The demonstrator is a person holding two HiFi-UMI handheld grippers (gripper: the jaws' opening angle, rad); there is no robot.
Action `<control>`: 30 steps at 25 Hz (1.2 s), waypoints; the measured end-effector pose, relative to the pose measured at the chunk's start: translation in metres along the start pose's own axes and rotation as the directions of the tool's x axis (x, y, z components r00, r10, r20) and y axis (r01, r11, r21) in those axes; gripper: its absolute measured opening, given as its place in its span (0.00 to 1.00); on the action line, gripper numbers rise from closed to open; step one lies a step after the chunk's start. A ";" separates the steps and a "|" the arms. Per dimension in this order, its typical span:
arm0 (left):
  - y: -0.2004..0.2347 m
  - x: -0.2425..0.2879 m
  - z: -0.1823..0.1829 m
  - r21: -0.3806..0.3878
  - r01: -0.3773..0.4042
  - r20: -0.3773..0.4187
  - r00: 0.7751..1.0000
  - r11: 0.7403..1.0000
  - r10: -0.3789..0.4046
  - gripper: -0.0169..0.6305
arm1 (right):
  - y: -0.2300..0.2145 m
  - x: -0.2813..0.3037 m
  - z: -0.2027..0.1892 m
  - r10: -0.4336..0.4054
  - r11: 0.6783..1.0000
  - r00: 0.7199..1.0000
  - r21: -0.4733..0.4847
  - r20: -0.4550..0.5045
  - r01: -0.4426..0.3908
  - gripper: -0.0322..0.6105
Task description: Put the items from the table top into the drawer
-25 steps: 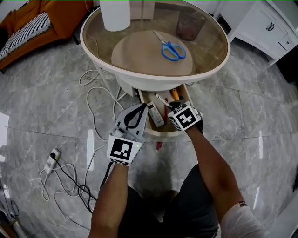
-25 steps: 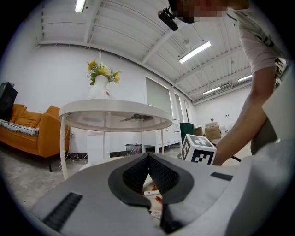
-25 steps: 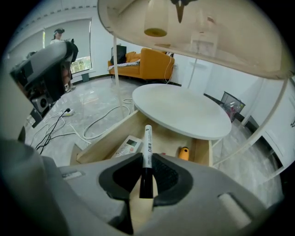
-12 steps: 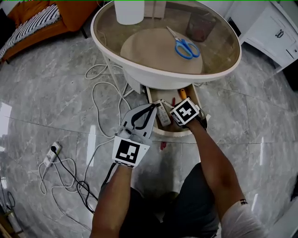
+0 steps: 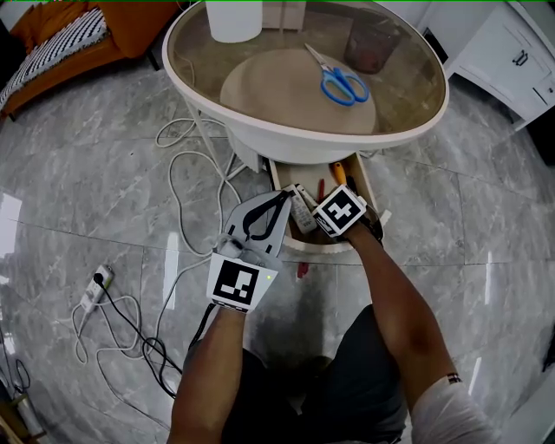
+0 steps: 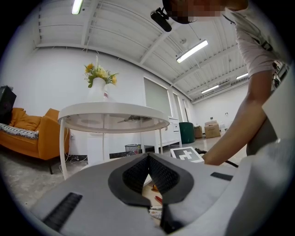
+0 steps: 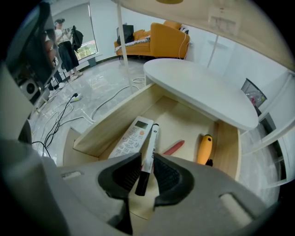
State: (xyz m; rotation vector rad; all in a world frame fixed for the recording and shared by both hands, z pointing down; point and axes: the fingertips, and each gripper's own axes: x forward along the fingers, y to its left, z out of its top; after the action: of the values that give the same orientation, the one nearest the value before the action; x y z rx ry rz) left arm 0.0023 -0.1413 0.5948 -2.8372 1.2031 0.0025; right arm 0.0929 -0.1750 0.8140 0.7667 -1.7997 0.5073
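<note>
right gripper jaws just opened round a slim white black-capped marker, hiding the pale wooden drawer near end; left gripper closed, empty

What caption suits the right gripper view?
Right gripper, fingers just opening around a marker, above the drawer holding remote, red pen, yellow-handled tool.

The rim of the surface hides the back part of the drawer. The head view's top edge cuts off the white vase.

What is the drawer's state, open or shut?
Open: the drawer is pulled out below the table, showing a remote, a red pen and an orange-handled tool inside.
</note>
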 end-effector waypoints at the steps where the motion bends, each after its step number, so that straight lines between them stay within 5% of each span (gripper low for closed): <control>1: -0.001 0.000 -0.001 0.000 0.001 0.000 1.000 1.000 -0.001 0.03 | 0.001 -0.001 0.000 0.004 1.000 1.000 0.005 0.010 -0.004 0.19; 19: 0.002 -0.003 -0.005 -0.028 -0.010 -0.025 1.000 1.000 0.009 0.03 | 0.014 -0.078 0.040 -0.031 0.999 0.931 -0.024 0.363 0.043 0.05; 30: -0.013 -0.011 0.019 -0.074 0.016 -0.014 1.000 0.997 -0.017 0.03 | 0.073 -0.164 0.073 0.103 0.992 0.846 -0.113 0.524 -0.051 0.05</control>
State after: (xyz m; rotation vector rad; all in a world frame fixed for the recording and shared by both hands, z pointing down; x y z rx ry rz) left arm 0.0045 -0.1236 0.5769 -2.9154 1.2072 0.0267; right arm 0.0301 -0.1297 0.6369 0.8231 -2.3592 0.2679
